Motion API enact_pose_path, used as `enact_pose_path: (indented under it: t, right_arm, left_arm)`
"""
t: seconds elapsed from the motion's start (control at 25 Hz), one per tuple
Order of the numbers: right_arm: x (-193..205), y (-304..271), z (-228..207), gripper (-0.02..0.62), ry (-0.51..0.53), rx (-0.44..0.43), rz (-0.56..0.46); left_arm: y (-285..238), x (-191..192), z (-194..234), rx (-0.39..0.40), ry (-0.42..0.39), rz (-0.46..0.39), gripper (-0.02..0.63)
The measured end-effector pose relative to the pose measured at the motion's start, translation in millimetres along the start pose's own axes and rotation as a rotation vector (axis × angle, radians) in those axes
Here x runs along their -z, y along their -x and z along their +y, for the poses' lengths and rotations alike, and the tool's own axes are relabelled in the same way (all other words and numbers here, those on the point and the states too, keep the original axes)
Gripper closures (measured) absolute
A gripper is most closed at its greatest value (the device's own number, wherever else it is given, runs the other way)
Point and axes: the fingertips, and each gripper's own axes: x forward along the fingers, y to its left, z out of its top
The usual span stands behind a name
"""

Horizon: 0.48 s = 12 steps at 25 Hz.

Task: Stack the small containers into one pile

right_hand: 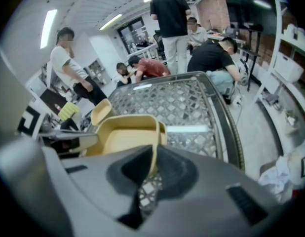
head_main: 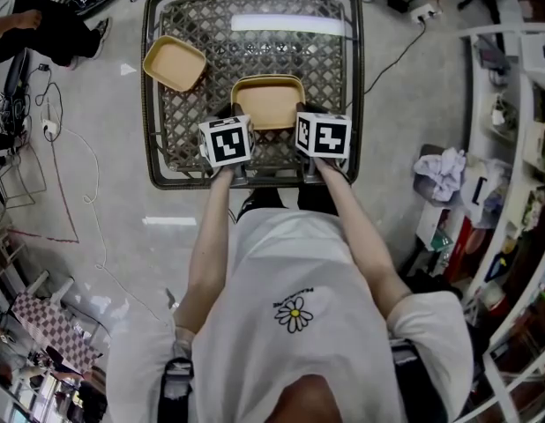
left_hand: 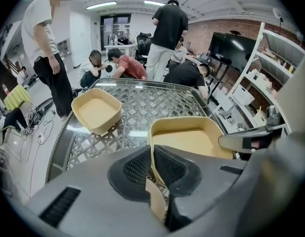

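Note:
Two small tan containers are on the lattice-topped table (head_main: 330,69). One container (head_main: 174,63) (left_hand: 95,111) sits alone at the far left, and its edge shows in the right gripper view (right_hand: 100,111). The other container (head_main: 268,102) (left_hand: 192,137) (right_hand: 125,135) is near the table's front edge, held from both sides. My left gripper (head_main: 234,120) (left_hand: 151,162) is shut on its left wall. My right gripper (head_main: 301,117) (right_hand: 153,162) is shut on its right wall. Whether its base touches the table I cannot tell.
Several people stand and crouch beyond the table's far end (left_hand: 167,28) (right_hand: 68,68). White shelves (head_main: 519,148) with clutter run along the right. Cables (head_main: 52,130) lie on the floor at the left. The table has a raised metal rim (head_main: 149,104).

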Motion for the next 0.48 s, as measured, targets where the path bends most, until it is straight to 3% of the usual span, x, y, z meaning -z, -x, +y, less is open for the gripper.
enact_pose_path:
  t: [0.48]
  right_arm:
    - [-5.3, -13.6, -7.5, 0.551, 0.021, 0.007, 0.010]
  left_arm:
    - [-11.8, -11.4, 2.4, -0.021, -0.030, -0.008, 0.563]
